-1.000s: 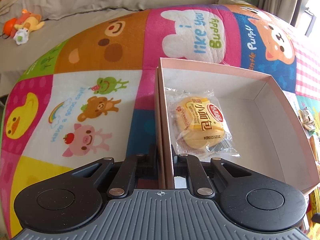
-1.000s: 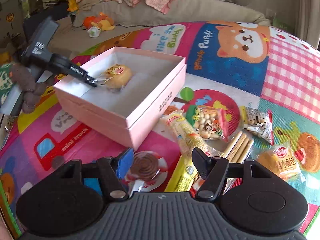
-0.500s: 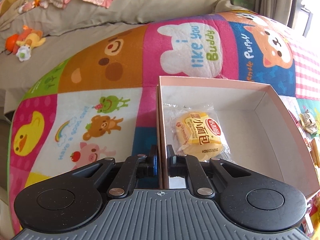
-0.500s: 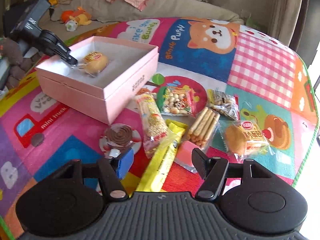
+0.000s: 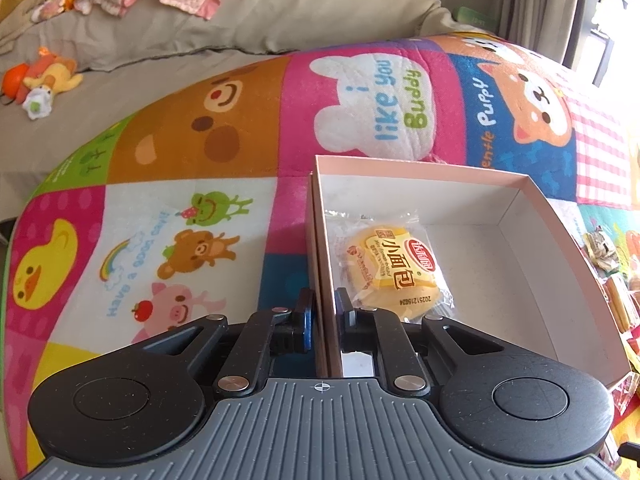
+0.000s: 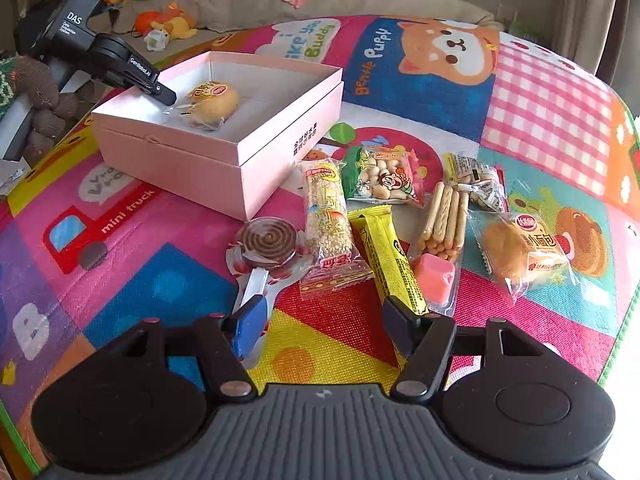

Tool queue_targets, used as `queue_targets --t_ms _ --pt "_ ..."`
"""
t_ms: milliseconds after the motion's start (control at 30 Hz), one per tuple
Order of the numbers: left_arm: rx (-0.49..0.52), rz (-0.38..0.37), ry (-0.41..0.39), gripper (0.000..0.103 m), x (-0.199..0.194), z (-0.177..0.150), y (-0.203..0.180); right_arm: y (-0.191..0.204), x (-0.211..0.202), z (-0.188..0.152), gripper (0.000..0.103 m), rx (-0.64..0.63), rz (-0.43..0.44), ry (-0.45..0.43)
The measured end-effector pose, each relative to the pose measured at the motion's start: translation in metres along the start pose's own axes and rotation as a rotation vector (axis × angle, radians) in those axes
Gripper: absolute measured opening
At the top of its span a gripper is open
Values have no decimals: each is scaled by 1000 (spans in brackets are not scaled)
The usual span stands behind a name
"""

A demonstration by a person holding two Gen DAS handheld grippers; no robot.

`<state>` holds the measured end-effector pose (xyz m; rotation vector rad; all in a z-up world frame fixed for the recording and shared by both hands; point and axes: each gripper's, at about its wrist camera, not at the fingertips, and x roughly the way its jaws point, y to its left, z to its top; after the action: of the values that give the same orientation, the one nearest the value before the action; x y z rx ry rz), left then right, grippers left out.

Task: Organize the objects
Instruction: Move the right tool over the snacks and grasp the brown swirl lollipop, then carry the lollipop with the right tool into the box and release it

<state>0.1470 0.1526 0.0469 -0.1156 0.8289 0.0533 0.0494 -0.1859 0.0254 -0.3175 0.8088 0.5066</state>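
A pink box (image 5: 420, 168) stands open on the mat, with one wrapped yellow bun (image 5: 390, 268) inside near its left wall. My left gripper (image 5: 324, 312) clamps that wall, one finger outside and one inside, and its jaws are just starting to open. From the right wrist view the box (image 6: 180, 160), the bun (image 6: 212, 102) and the left gripper (image 6: 160, 94) lie at the upper left. My right gripper (image 6: 320, 320) hangs open and holds nothing. It is just short of a lollipop (image 6: 266, 242), a rice bar (image 6: 326, 216) and a yellow bar (image 6: 390, 256).
More snacks lie right of the box: a peanut packet (image 6: 382, 178), biscuit sticks (image 6: 444, 216), a pink jelly (image 6: 434, 278), a small packet (image 6: 476, 180) and a second bun (image 6: 520, 252). A sofa with clothes and plush toys (image 5: 44, 80) lies behind. The mat's edge (image 6: 624, 320) is at the right.
My right gripper has drawn back from the box and shifted right, so the whole snack heap now shows. My left gripper has stayed clamped on the box wall.
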Motion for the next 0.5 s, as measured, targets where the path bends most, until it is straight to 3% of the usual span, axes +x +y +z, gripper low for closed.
queue_targets --t_ms 333,500 --pt "164 79 -64 12 -3 -14 -20 32 -4 -6 65 -106 29 -40" --pt "98 53 -37 12 -3 -9 -13 36 3 -9 65 -58 82 -9"
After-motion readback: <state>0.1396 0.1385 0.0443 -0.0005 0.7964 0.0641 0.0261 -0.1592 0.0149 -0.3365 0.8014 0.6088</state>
